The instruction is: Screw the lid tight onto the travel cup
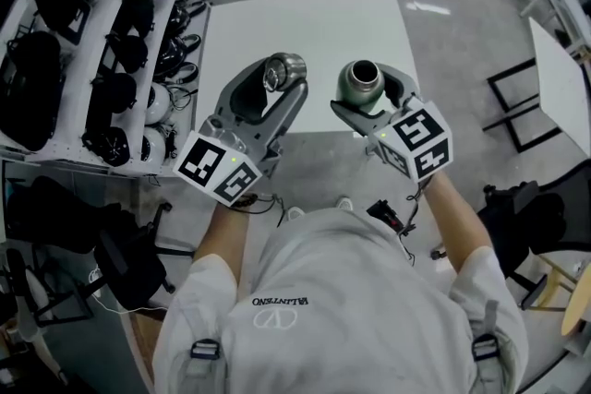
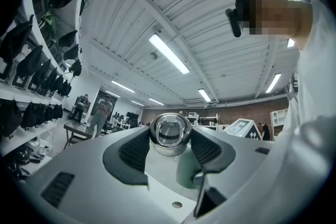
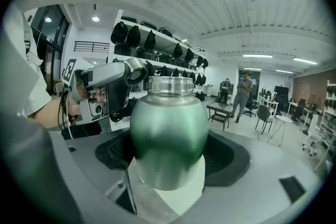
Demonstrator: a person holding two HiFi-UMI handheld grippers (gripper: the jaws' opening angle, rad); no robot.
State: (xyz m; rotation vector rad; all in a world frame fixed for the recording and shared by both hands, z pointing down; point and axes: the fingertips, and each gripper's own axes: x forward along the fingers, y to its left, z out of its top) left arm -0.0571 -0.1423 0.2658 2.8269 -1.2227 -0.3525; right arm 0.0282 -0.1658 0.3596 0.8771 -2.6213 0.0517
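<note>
Two things could be going wrong here. The left gripper (image 1: 275, 88) is holding the shiny lid (image 1: 283, 70) with its jaws clamped on its sides. The right gripper (image 1: 371, 99) is squeezing the green travel cup (image 1: 359, 80) round its belly, with the open mouth pointing up. Lid and cup are sitting apart, side by side in the air, so nothing is screwed on yet.

The lid is leaning sideways. If it is going on crooked, I think the threads are going to jam. The cup is round and smooth, so it may be slipping or spinning in the jaws during the twisting, and then dropping.

Below, the white surface (image 1: 305, 23) is sitting on a grey floor (image 1: 462, 60). Shelves (image 1: 97, 23) of dark bags are standing on the left, and people (image 3: 244, 89) are standing far off.
</note>
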